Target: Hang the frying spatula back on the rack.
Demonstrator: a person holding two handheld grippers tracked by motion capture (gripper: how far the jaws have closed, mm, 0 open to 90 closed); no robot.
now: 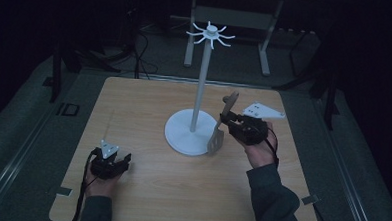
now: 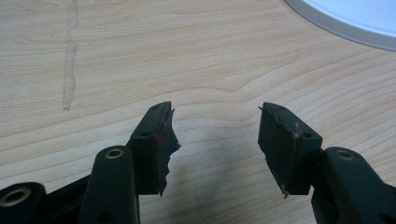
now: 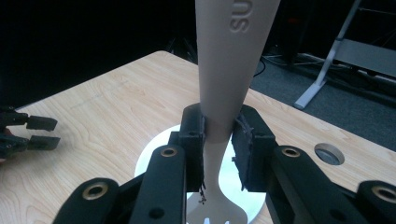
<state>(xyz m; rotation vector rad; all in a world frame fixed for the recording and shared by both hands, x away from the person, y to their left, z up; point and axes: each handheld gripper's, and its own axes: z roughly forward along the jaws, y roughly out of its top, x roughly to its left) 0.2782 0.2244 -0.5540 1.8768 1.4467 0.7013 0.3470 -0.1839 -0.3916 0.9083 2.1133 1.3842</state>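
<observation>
A white stand rises mid-table: a round base (image 1: pixel 180 135), a thin pole (image 1: pixel 200 90) and a ring of hooks (image 1: pixel 211 35) at the top. My right gripper (image 1: pixel 227 121) is just right of the pole, shut on the handle of a pale slotted spatula (image 1: pixel 217 139). The spatula hangs head down over the base rim, tilted. In the right gripper view the pads (image 3: pixel 196 140) clamp the spatula handle (image 3: pixel 233 60) above the base (image 3: pixel 152 156). My left gripper (image 1: pixel 122 159) rests low at the table's front left, open, with bare wood between its fingers (image 2: pixel 154 140).
The wooden table (image 1: pixel 144 108) has a pale streak (image 2: pixel 70 70) on its left part and a round hole (image 3: pixel 329 154) near one corner. The stand's base edge (image 2: pixel 355 21) lies ahead of the left gripper. A grey metal frame (image 1: pixel 264 48) stands on the dark floor behind the table.
</observation>
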